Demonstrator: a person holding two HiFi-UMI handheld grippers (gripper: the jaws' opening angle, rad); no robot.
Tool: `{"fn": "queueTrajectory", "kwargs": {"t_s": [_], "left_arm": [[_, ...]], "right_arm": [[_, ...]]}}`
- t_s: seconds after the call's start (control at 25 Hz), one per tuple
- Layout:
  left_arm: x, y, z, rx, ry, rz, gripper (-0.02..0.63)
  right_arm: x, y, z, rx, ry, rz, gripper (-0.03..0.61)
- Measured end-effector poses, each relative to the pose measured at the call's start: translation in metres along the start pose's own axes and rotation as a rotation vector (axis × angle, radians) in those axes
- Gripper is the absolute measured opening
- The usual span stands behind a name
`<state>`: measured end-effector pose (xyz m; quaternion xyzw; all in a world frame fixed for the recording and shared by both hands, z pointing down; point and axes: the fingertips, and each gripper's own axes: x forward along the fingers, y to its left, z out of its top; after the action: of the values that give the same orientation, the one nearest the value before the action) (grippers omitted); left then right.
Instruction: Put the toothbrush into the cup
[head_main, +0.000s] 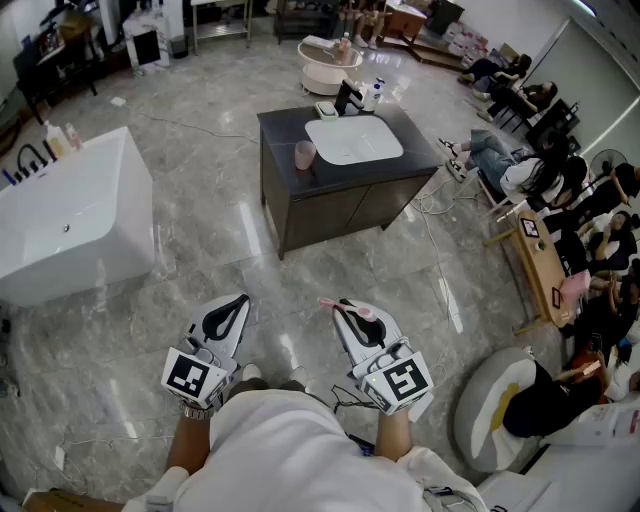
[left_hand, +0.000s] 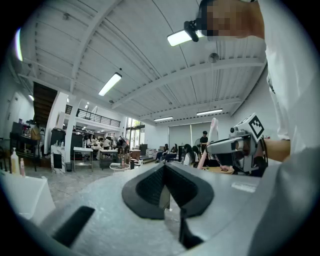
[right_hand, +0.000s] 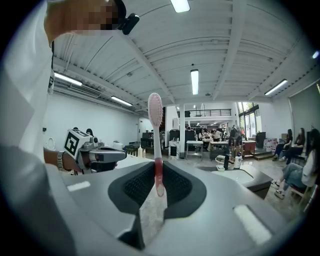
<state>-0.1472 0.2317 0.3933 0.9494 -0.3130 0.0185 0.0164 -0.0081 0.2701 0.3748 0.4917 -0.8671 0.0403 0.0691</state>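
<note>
You hold both grippers low, side by side close in front of you, jaws pointing forward; your right gripper (right_hand: 158, 172) is clamped on the pink toothbrush (right_hand: 156, 135), its head sticking out past the tips; your left gripper (head_main: 237, 302) is closed on nothing; the pink cup (head_main: 304, 155) stands on the dark vanity (head_main: 285, 130) beside the basin (head_main: 353, 140), well apart from both grippers.

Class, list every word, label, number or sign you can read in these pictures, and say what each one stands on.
No readable words or numbers in any view.
Left gripper and right gripper: square black-and-white markers on their cubes; these are patterns, not letters.
Bottles behind the sink: labels too small to read.
Toothbrush and cup: no print visible.
</note>
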Motion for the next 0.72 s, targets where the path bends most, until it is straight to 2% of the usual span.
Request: {"fn": "queueTrajectory", "kwargs": {"t_s": [0.16,0.44,0.72], "left_arm": [[0.001,0.001,0.000,0.025,-0.010,-0.002,0.002],[0.006,-0.005,-0.003,0.016,0.000,-0.017,0.002],[0.013,-0.008,-0.002,0.016,0.006,-0.037,0.002]], "right_arm": [[0.008,0.005,0.001,-0.011,-0.003,0.013,0.058],[0.008,0.014,-0.006,-0.001,0.034,0.058,0.058],[0.002,0.008,-0.011,0.018,0.037,0.022,0.060]]}}
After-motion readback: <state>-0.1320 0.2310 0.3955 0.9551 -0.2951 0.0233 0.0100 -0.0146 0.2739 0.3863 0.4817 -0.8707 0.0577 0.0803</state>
